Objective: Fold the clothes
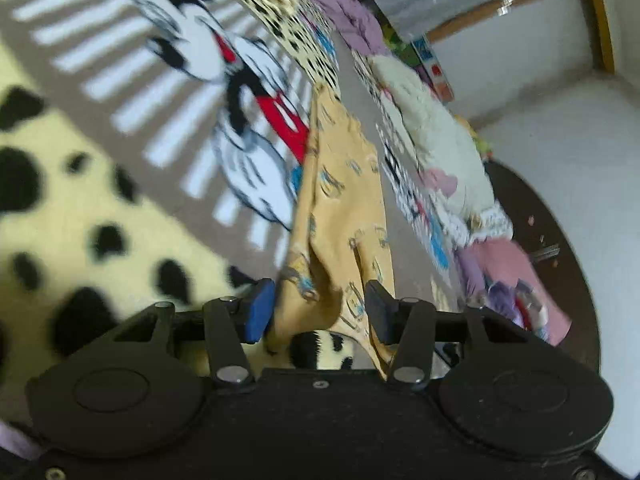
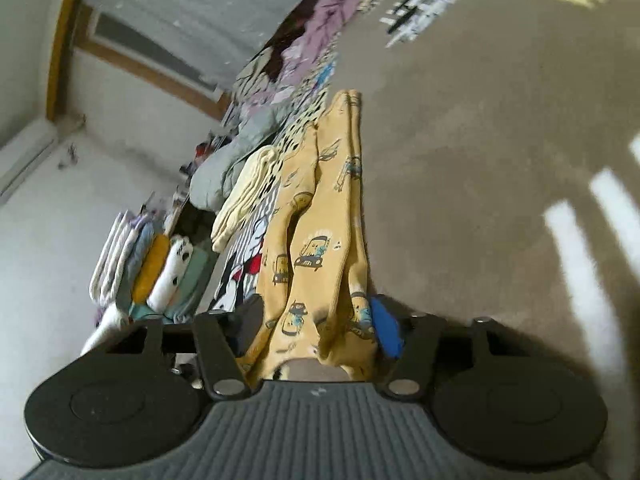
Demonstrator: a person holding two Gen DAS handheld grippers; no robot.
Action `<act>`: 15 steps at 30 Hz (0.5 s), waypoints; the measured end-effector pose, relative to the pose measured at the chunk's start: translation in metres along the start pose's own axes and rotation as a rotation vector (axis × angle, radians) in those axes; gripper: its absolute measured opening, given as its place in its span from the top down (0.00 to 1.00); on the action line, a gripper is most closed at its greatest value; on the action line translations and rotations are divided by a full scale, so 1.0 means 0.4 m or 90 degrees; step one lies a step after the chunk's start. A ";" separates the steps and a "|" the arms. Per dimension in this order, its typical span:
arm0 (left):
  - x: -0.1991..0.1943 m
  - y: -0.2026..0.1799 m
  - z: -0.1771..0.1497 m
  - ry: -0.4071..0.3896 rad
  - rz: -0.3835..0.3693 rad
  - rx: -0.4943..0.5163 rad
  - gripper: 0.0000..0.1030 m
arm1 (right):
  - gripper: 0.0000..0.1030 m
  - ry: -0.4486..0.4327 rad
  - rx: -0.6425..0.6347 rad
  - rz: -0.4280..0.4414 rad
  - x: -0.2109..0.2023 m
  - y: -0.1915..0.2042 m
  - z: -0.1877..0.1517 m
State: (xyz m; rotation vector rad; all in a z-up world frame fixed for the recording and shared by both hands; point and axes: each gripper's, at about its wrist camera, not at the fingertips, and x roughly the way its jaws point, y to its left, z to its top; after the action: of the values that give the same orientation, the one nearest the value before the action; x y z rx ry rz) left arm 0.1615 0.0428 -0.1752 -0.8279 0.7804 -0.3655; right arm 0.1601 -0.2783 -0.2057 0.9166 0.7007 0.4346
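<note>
The yellow garment [image 1: 340, 208], printed with small vehicles, is stretched above the brown cartoon-print blanket [image 1: 120, 92], held at both ends. The left gripper [image 1: 320, 308] has cloth bunched between its jaws, though they look only partly closed, so the hold is hard to judge. The right gripper [image 2: 316, 320] pinches the garment's gathered end. Beside the garment, a stack of folded clothes [image 2: 148, 264] lies at the blanket's edge.

garment [image 2: 320, 240]: yellow, car print | blanket [image 1: 100, 80]: taupe, white stripes
</note>
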 end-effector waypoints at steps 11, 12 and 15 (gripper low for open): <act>-0.017 0.020 -0.011 -0.006 0.030 -0.039 0.94 | 0.92 -0.015 0.052 0.006 0.004 -0.017 -0.015; -0.032 0.017 -0.016 -0.009 0.031 -0.037 0.94 | 0.92 -0.017 0.049 0.011 -0.015 -0.013 -0.013; -0.069 0.001 -0.043 0.007 0.042 -0.007 0.94 | 0.92 -0.001 0.022 0.003 -0.057 0.001 -0.025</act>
State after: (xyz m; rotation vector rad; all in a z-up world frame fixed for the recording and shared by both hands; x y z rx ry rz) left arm 0.1302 0.0500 -0.1697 -0.8097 0.8181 -0.3080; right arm 0.1369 -0.2863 -0.2013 0.9517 0.7065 0.4273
